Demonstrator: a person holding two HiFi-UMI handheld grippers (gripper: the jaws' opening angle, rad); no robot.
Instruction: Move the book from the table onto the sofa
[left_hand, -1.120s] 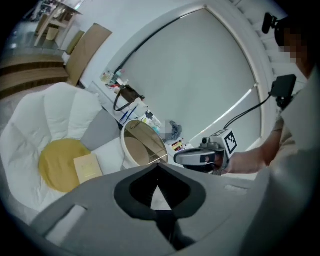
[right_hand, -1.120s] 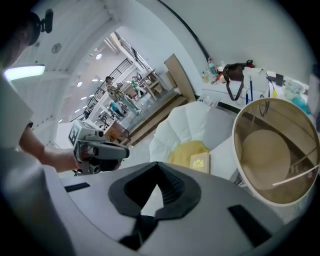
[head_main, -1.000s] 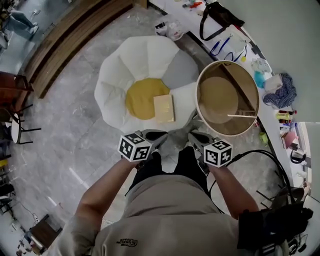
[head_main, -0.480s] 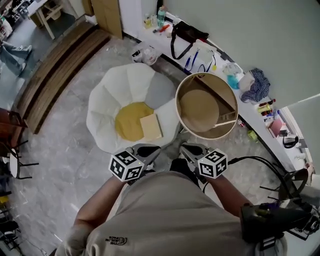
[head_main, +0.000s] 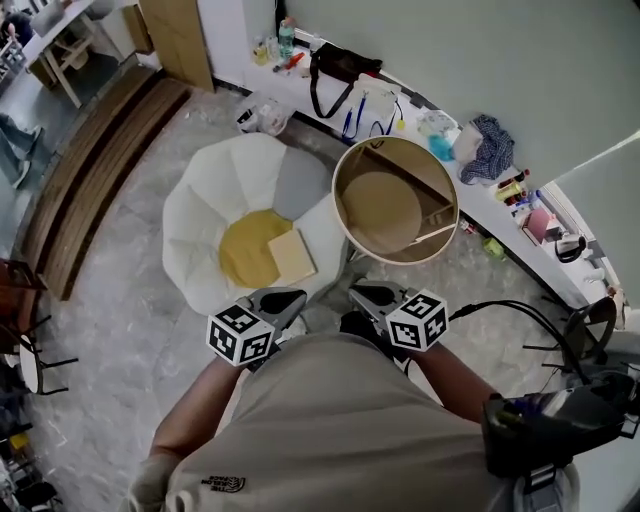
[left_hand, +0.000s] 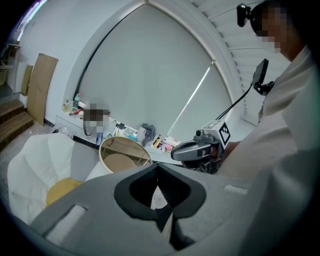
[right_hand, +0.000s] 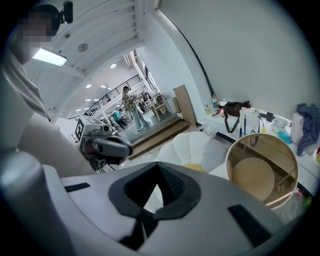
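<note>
In the head view we see the book (head_main: 291, 257) lying flat on the white sofa (head_main: 195, 210), at the 4 o'clock edge of its yellow cushion (head_main: 243, 250). The round table (head_main: 380, 210) stands just beside the sofa at 3 o'clock, their rims close together. Bare floor (head_main: 110, 300) opens from 7 to 9 o'clock. The left claw (head_main: 283, 301) and right claw (head_main: 366, 294) hang at 6 o'clock, clear of the sofa's edge.

In the left gripper view, our claw is pressed together on nothing.

In the right gripper view, that claw is also pressed together and empty.
</note>
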